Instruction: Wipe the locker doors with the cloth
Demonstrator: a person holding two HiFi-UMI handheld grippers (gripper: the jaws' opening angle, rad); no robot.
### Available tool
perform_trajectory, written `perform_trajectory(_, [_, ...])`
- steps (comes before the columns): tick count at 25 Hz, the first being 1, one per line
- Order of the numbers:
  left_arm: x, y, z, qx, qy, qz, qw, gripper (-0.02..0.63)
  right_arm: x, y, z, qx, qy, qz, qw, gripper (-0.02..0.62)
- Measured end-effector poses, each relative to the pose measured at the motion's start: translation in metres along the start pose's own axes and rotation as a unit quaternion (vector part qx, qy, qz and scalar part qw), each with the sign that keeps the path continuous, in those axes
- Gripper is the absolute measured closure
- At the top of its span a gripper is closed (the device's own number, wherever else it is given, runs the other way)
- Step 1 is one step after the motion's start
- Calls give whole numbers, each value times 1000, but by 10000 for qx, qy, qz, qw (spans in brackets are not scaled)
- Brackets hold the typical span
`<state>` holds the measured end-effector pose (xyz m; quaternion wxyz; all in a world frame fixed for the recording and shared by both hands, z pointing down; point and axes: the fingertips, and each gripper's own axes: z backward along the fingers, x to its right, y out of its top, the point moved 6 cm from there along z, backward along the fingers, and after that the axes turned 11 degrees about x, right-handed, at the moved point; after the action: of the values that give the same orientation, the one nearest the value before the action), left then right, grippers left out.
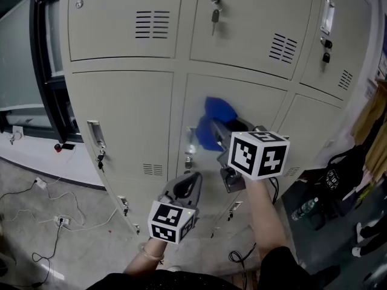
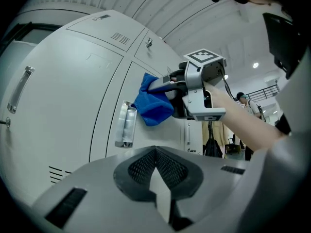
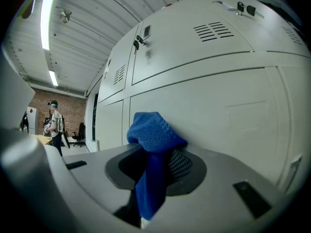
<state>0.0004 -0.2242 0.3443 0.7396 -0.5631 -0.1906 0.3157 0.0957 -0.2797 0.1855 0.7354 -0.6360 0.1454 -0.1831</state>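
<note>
A bank of beige locker doors (image 1: 127,110) fills the head view. My right gripper (image 1: 213,125) is shut on a blue cloth (image 1: 216,121) and presses it against the middle door (image 1: 242,95) of the lower row. In the right gripper view the blue cloth (image 3: 153,152) hangs between the jaws against the door (image 3: 218,110). The left gripper view shows the blue cloth (image 2: 151,103) beside a metal handle (image 2: 126,125). My left gripper (image 1: 188,180) hangs lower, in front of the same door, shut with nothing in it; its jaws (image 2: 156,166) meet.
Keys hang in the upper locks (image 1: 214,14). Cables and a power strip (image 1: 60,221) lie on the floor at left. A bottle (image 1: 304,208) and dark bags (image 1: 338,180) sit at right. A person (image 3: 52,120) stands far off in the room.
</note>
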Motion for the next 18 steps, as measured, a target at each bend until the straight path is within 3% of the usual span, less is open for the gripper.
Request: perform_trajectory(18, [14,-11,-11,-77,-143,149,9998,600,77,10,53,58,-914,67,9958,495])
